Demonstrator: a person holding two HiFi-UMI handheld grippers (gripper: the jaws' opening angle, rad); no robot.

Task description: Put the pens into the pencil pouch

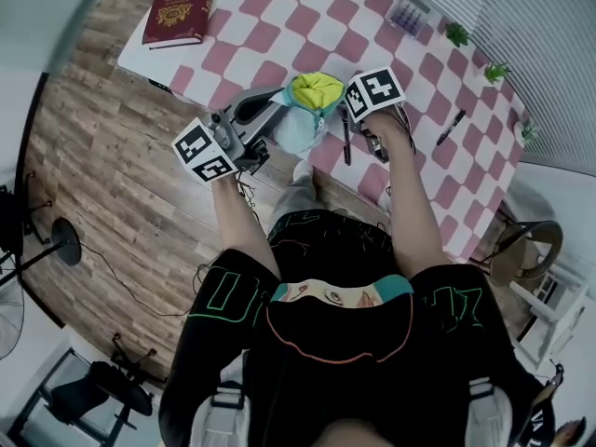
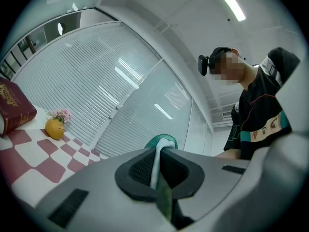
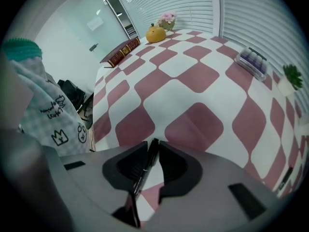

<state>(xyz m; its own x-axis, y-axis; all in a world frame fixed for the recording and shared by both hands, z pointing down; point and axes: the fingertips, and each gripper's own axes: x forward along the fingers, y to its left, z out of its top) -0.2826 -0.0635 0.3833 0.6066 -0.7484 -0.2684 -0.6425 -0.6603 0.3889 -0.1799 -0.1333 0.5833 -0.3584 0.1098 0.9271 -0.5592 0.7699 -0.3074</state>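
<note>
A light checked pencil pouch (image 1: 307,110) with a green and yellow top hangs at the near table edge. My left gripper (image 1: 277,110) is shut on its rim, and the pale fabric (image 2: 157,163) shows pinched between the jaws of my left gripper (image 2: 159,151). The pouch (image 3: 53,115) also hangs at the left of the right gripper view. My right gripper (image 1: 358,130) points steeply down at the checked table (image 1: 279,26). A black pen (image 3: 143,170) runs between its jaws, which press on it near the tips (image 3: 153,146). That pen (image 1: 346,142) lies beside the pouch. A second black pen (image 1: 452,127) lies further right.
A dark red book (image 1: 182,7) lies at the far left corner, near an orange ornament with flowers (image 3: 156,34). A clear box of purple items (image 1: 408,12) and small potted plants (image 1: 456,33) stand along the blinds. The person's legs are against the near table edge.
</note>
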